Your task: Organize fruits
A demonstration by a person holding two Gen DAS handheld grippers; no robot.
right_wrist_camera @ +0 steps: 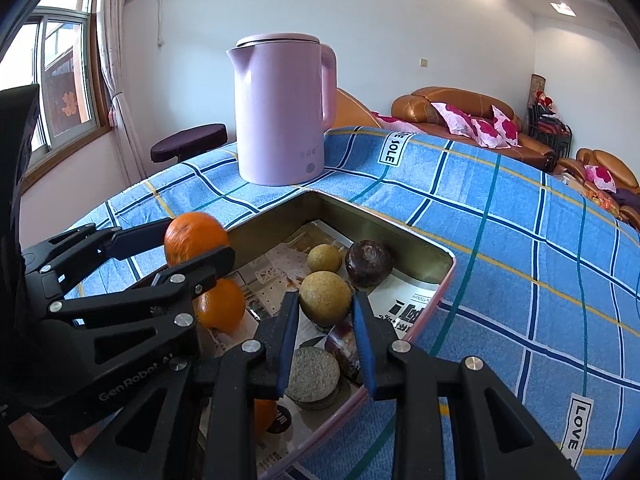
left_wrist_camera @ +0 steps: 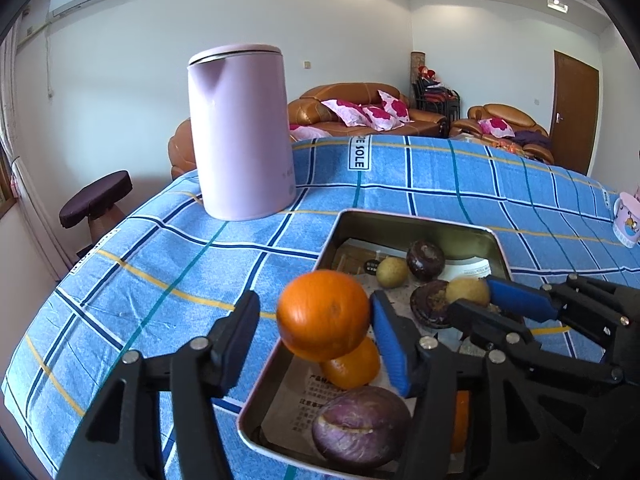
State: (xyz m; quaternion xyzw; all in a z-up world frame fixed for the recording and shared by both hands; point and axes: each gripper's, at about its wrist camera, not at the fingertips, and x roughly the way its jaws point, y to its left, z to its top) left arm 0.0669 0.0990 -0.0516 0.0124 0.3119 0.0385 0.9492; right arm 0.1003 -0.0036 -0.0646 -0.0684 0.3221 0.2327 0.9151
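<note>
We take the tray (left_wrist_camera: 416, 220) as our landmark; it sits on the surface (left_wrist_camera: 160, 280). Behind the tray, toward its far left corner, stands the kettle (left_wrist_camera: 240, 132). Well off to the tray's right, at the surface's edge, we see a cup (left_wrist_camera: 628, 220). Inside the tray, two small round fruits (right_wrist_camera: 325, 258) and a passion fruit (right_wrist_camera: 368, 263) lie at the far end, with a nearer fruit (right_wrist_camera: 326, 298) just before them. An orange (right_wrist_camera: 220, 304) lies at the tray's left wall, another orange (left_wrist_camera: 323, 314) above that wall. A sofa (left_wrist_camera: 360, 112) stands beyond the surface.
</note>
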